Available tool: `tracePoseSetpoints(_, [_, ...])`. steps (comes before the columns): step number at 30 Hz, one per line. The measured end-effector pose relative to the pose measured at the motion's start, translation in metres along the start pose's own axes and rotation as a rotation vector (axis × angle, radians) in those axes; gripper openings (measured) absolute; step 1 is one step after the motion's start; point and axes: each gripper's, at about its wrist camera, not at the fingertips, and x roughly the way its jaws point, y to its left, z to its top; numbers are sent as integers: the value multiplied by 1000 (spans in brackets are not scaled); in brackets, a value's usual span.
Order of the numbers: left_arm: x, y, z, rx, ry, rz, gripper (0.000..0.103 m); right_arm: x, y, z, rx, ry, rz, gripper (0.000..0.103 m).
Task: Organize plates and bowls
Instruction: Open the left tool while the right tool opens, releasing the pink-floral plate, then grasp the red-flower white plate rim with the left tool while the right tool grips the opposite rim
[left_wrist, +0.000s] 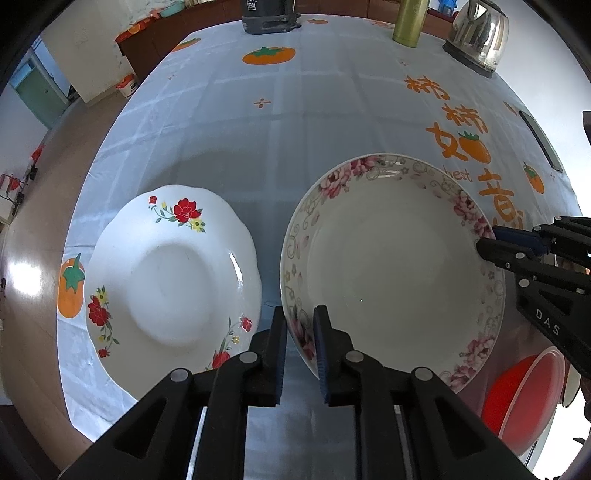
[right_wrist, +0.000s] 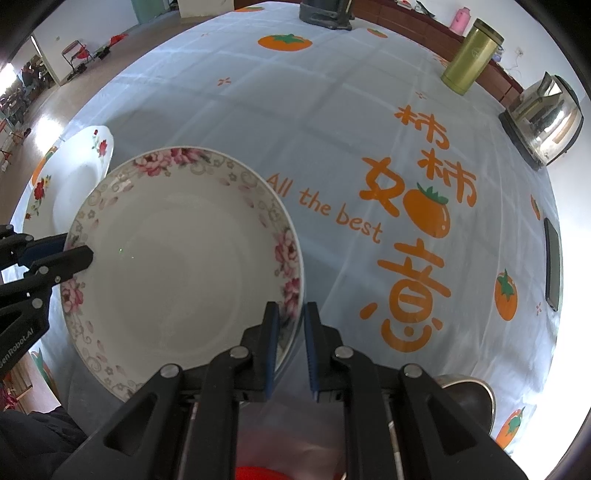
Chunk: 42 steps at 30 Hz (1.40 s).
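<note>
Both claws are gripping the pink-rimmed plate (left_wrist: 391, 273), one on each side, and it is being held between them above the tabletop (left_wrist: 288, 122). The left claw (left_wrist: 300, 350) is pinching the plate's left rim, one finger outside under the rim and one inside, jaws narrow. The right claw (right_wrist: 291, 347) is doing the same on the opposite rim, jaws narrow, rim between the pads. In the right wrist view the plate's near edge is sitting clear of the cloth, so the plate is judged lifted or tilted rather than lying flat; how high cannot be told.

The relation that matters: the red-flower plate (left_wrist: 173, 273) is lying just left of the held plate, rims nearly meeting but apart, on the left claw's side. A stack would call for carrying the held plate leftward over it and lowering it level. The plate is round, so no long axis; the grip line is running left to right across it.

Surface: pale blue cloth with orange persimmon prints, smooth, creased in squares. Beyond the held plate, far right: a steel kettle (left_wrist: 476, 33), a green-gold flask (left_wrist: 408, 22), a dark phone (left_wrist: 541, 142). A red bowl (left_wrist: 524, 398) is sitting at the plate's near right. Room: wood floor, white walls, bright window glare.
</note>
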Motion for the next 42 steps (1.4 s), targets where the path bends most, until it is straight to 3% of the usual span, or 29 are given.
tracePoseSetpoints(12, [-1,3,0,-26,6,-14,17,0,1,-2,12,-2,1,17])
tracePoseSetpoints(17, [-1,3,-1,-26,17,-31,22,-2,4,-3,14,-10,26,40])
tracePoseSetpoints(19, [-2,3,-1,-26,19,-31,27,-4,4,-3,15,-18,28,56])
tracePoseSetpoints(21, [-2,4,-2,-31,18,-26,43,-6,3,-2,16,-29,24,56])
tracePoseSetpoints(23, [-5,7,-2,-43,10,-25,48,-9,3,-2,19,-36,20,56])
tracePoseSetpoints(29, [-17,18,-2,-73,-8,-43,48,-20,6,3,19,-73,16,62])
tracePoseSetpoints(33, [-29,37,-5,-112,-43,-15,48,-32,12,9,17,-122,40,62])
tracePoseSetpoints(42, [-37,112,-22,-306,-49,56,48,-47,44,29,-17,-173,119,56])
